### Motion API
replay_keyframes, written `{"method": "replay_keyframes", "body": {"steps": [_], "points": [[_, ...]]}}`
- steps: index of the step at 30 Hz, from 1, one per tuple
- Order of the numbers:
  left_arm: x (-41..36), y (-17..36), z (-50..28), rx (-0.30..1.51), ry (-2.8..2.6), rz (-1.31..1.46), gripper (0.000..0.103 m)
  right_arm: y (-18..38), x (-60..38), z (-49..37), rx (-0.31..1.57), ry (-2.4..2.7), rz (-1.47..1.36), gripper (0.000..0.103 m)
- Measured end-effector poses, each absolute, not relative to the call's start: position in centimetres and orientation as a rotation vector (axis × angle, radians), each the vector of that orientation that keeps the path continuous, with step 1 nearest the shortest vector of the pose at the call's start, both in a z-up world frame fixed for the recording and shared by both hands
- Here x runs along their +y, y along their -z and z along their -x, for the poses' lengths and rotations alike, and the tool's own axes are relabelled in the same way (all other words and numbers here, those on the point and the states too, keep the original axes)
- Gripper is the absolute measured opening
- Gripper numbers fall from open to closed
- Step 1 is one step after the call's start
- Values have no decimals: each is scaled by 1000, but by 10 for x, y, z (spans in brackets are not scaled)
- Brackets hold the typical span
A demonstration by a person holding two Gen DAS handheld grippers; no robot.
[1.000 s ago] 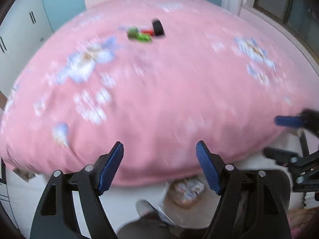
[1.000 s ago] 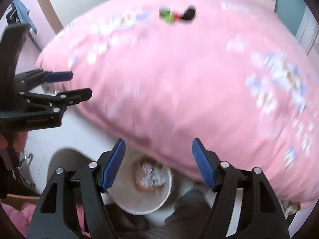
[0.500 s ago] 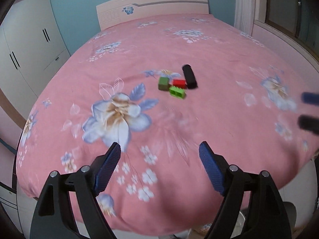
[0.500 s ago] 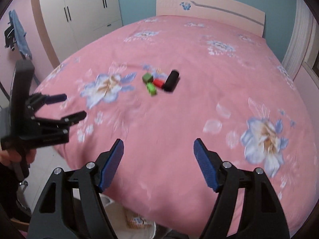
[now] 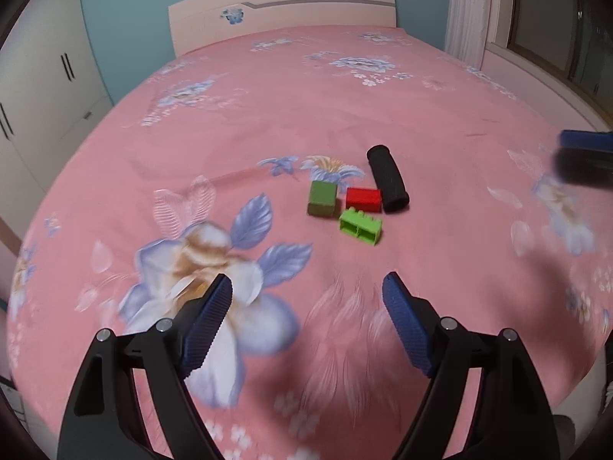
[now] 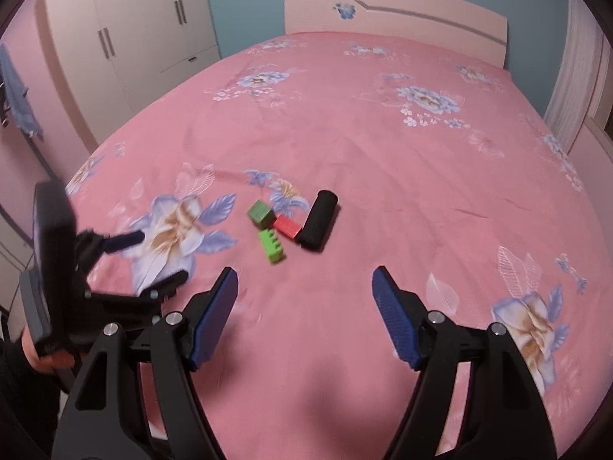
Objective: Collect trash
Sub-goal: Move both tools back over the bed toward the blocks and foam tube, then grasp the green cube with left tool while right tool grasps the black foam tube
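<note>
Near the middle of a pink flowered bedspread (image 5: 440,115) lies a small cluster. It holds a dark green cube (image 5: 322,198), a red brick (image 5: 363,199), a light green brick (image 5: 360,227) and a black foam roll (image 5: 387,178). My left gripper (image 5: 306,287) hovers open over the bed, short of the cluster, with nothing between its blue pads. In the right wrist view the same cube (image 6: 261,214), red brick (image 6: 287,227), light green brick (image 6: 271,246) and roll (image 6: 318,219) lie ahead of my right gripper (image 6: 304,276), which is also open and empty.
A pale headboard (image 5: 283,11) and a blue wall stand at the far end. White wardrobes (image 6: 145,27) line the left side, and a curtain (image 5: 465,19) and window the right. A hand (image 6: 36,352) holds the left gripper (image 6: 164,256) at the bed's left edge.
Both views have swung up from the bed's near edge and a bin on the floor to over the bedspread. The cluster now sits closer. Both grippers stay open.
</note>
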State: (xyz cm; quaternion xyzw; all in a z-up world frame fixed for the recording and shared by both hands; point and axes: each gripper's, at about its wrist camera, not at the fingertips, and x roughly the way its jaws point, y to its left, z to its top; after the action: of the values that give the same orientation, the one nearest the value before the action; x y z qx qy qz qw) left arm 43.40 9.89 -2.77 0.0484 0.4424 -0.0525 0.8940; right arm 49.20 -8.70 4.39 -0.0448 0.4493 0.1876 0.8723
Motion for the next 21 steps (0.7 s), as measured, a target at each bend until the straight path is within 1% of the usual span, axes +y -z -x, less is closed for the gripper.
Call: {"method": "replay_keyframes", "body": {"steps": [5,14,19,21], "points": [[94,44,-470,900,154,-102,83,-12,-71,-542,991,-355,90,72],[91,76,-524,918,194,-124,81,32,-43,-608,1018,-308,131,72],[89,91,-544,949,206,-118,77,59,-33,-638,1074,-265,115,72],[90,97,-549,960,210,-101,73,70,-30,-646,1093,-236,110,72]]}}
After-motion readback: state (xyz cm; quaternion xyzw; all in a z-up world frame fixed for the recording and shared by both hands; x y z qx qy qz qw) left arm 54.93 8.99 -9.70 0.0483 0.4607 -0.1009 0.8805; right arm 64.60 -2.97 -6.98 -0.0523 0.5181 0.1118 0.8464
